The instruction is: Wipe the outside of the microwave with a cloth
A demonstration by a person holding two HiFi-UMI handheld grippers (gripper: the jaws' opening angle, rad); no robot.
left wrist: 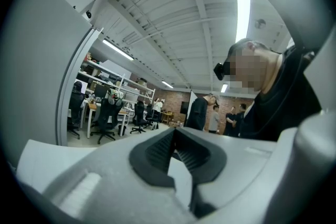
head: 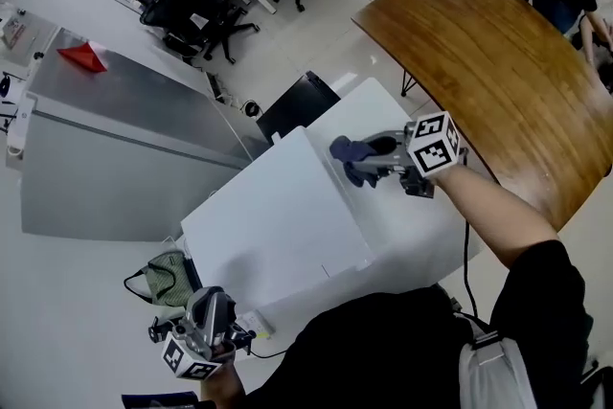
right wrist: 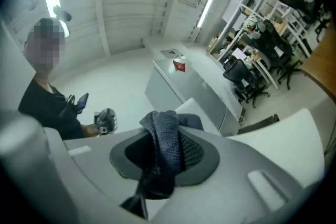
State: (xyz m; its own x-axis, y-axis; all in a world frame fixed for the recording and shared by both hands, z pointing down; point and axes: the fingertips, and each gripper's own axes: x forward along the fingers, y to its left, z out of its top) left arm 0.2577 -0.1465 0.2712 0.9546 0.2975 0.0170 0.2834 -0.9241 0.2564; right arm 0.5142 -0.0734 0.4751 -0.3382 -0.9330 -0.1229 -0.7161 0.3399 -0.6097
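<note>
Right gripper [head: 375, 160]: jaws clamped on a dark blue knit cloth [head: 348, 152]. The cloth is bunched. Its free end sticks out past the jaw tips toward the picture's left, roughly in line with the gripper, and rests on the top of the white microwave [head: 278, 215]. The microwave's long axis runs lower left to upper right in the head view, and a dark face shows at its far edge.

Left gripper [head: 211, 306]: jaws together with nothing between them, held low and well apart from the microwave, pointing up.

Marker cube [head: 433, 145]: black-and-white squares only. Red box [head: 84, 57] on the grey cabinet [head: 124, 110]: any print is too small to read.
</note>
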